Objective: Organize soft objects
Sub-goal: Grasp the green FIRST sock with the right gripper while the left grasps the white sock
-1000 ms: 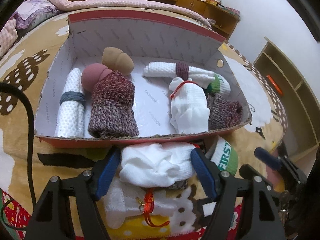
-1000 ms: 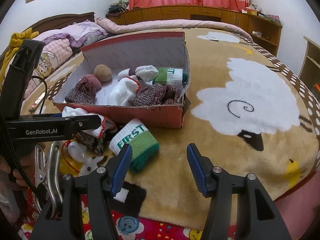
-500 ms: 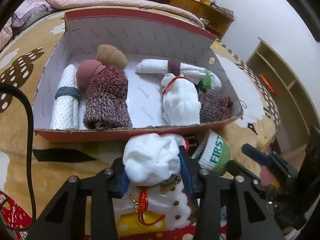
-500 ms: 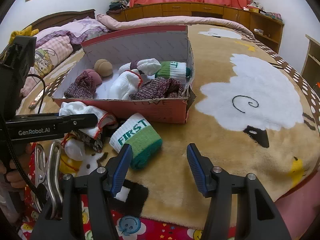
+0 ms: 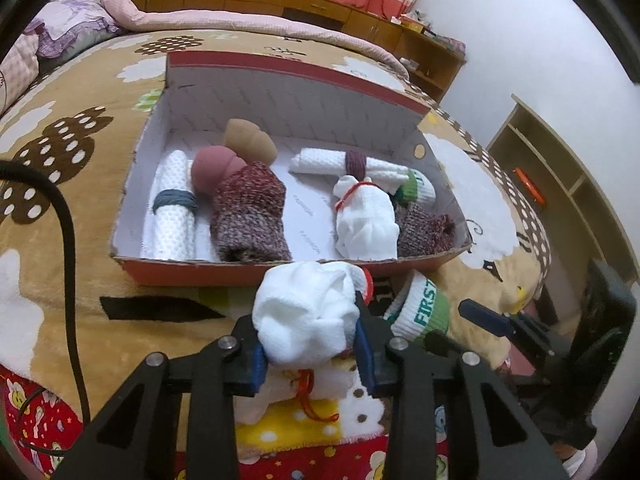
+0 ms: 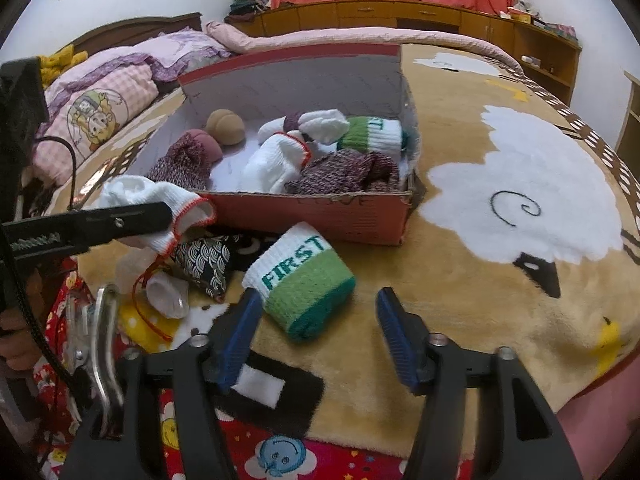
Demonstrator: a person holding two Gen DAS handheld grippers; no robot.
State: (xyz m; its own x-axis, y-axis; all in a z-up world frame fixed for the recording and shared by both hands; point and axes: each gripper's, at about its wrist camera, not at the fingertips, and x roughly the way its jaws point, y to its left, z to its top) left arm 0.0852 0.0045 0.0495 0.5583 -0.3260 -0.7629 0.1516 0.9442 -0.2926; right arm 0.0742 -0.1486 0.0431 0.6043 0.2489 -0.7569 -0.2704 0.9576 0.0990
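Socks first: your left tool [image 5: 308, 350] is clenched on a balled white sock with red trim [image 5: 308, 316], held clear of the bed blanket [image 6: 460, 280], just short of the near wall of the red shoebox [image 5: 224, 268] straight ahead. Your right tool [image 6: 316, 336] is released, jaws wide, with the green-and-white "FIRST" sock roll [image 6: 300, 280] lying just ahead of its left finger, not between the two.

Inside the box: maroon knit rolls, white rolls, two round pieces, with bare floor in the middle.

Risks, as I judge them:
- Near wall stands between your left tool and that gap; a low carry could catch the sock's hanging cuff on the cardboard rim and drag it from the grip.
- Soft bundle may unroll on release.
- A red string [image 5: 308, 396] trails below your left tool from a white bundle [image 6: 168, 298]; snagging it would pull that along.
- Right tool closing where it is would pinch blanket.
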